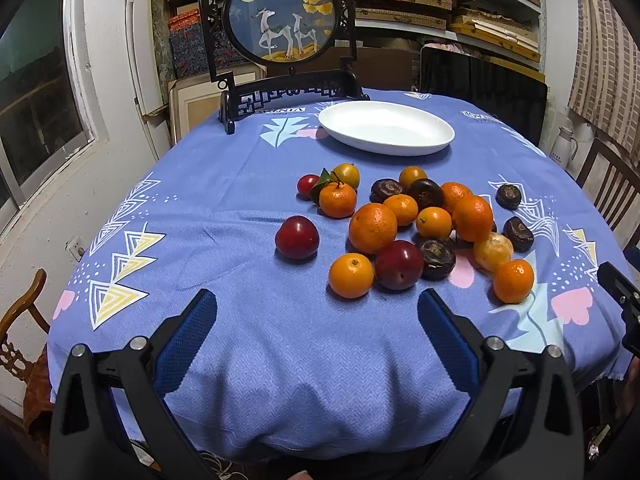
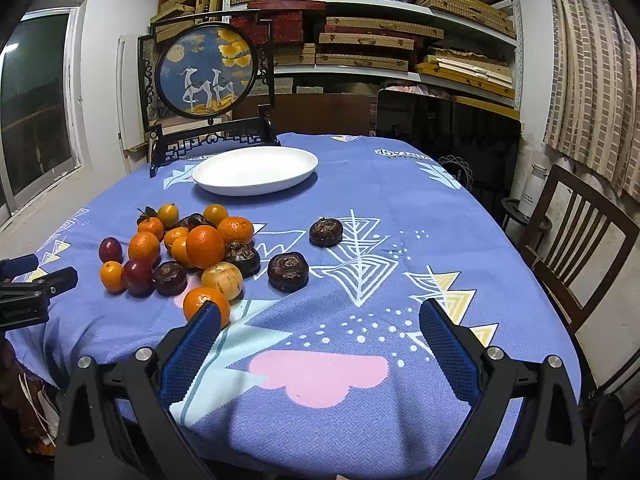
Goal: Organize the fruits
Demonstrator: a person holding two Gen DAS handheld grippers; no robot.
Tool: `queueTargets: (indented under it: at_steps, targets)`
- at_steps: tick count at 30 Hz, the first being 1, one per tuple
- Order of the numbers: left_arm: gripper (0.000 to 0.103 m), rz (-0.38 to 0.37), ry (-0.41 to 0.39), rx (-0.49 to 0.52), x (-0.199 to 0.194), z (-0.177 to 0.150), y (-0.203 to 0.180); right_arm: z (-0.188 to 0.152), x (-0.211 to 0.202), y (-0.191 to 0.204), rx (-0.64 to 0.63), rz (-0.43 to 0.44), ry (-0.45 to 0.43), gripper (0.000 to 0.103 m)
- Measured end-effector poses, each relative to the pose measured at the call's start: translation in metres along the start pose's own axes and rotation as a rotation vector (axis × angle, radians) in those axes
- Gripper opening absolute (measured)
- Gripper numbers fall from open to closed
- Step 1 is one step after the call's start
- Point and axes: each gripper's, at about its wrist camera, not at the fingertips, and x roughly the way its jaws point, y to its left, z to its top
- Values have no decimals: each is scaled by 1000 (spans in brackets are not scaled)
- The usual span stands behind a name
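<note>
A pile of fruit lies on the blue tablecloth [image 1: 248, 208]: several oranges [image 1: 373, 227], red plums [image 1: 297, 237] and dark brown water chestnuts [image 1: 436, 258]. Beyond it stands an empty white oval plate [image 1: 387, 127]. My left gripper [image 1: 318, 302] is open and empty, hovering near the table's front edge just short of the pile. In the right wrist view the pile [image 2: 205, 246] sits left of centre, the plate [image 2: 256, 170] lies behind it, and two chestnuts [image 2: 288, 271] lie apart. My right gripper [image 2: 320, 312] is open and empty, an orange [image 2: 200, 300] beside its left finger.
A dark framed round deer picture [image 1: 280, 24] stands at the table's back edge behind the plate. A black panel [image 2: 448, 136] leans at the far right corner. Wooden chairs [image 2: 576, 240] flank the table. Shelves of boxes fill the back wall.
</note>
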Motion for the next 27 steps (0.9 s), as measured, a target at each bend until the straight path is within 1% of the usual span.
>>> queueTargets:
  at_steps: [27]
  targets:
    - [98, -2, 3, 12, 1, -4, -4, -5, 4, -4, 16, 0, 14, 99]
